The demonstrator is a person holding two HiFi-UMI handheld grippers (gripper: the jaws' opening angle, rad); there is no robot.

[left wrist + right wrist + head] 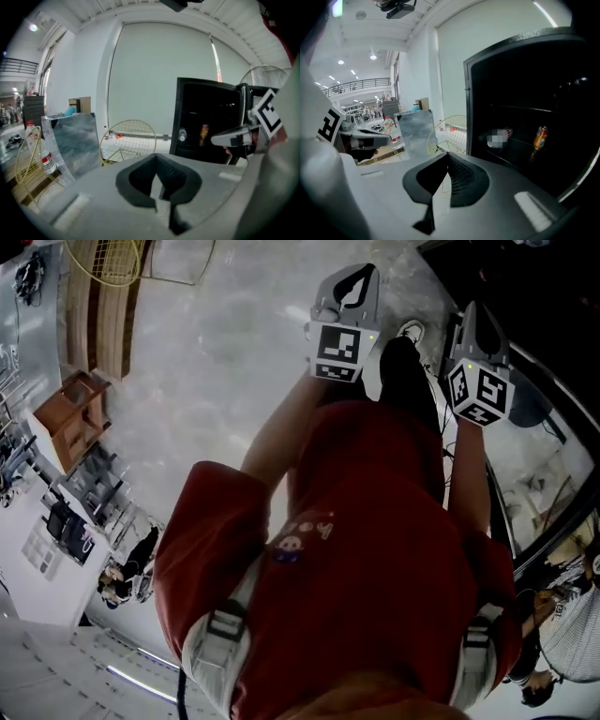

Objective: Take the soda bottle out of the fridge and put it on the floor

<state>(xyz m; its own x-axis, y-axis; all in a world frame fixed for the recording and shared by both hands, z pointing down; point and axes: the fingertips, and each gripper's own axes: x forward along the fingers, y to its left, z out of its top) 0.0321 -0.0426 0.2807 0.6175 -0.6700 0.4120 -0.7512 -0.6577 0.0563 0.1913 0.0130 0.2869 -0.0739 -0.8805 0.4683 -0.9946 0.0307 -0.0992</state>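
Both tongs out front above floor (216, 352): left tongs (345, 292), right tongs (476, 338).
Left gripper view: left tongs pressed together, empty; soda bottle (204, 131) inside fridge (187, 117).
Right gripper view: right tongs closed, empty; soda bottle upright in fridge.

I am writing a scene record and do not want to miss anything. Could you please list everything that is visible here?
fridge: one, black, ahead of both grippers
soda bottle: one, orange, on a shelf inside the fridge
wire frame: one, yellow, round, left of the fridge
panel: one, grey, left of the wire frame
water bottle: one, clear with a red label, far left
wooden box: one, brown, left side of the head view
floor: pale grey, marbled
bystanders: at least two, lower corners of the head view
shirt: one, red, on the person
left gripper: one, grey, shut, empty
right gripper: one, grey, shut, empty
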